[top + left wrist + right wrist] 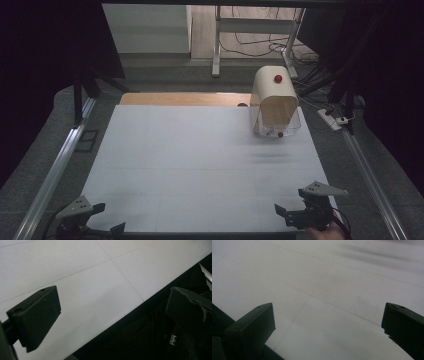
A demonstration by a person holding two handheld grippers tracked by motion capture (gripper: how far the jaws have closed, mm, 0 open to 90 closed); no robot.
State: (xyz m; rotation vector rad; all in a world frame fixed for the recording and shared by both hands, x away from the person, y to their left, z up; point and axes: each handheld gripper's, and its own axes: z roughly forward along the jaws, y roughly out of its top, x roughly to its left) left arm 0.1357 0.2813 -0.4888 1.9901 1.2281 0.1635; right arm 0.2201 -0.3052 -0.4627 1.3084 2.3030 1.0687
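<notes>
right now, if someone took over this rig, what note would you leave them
Left gripper: open, holding nothing, at the near left edge of the white table.
Right gripper: open, holding nothing, at the near right edge.
The bread box with red knobs stands at the far right of the table, well away from both grippers; whether its clear front lid is fully shut is hard to tell.
Done: nothing visibly handled yet.
Left: probably reach for the box, with the right gripper nearer.
</notes>
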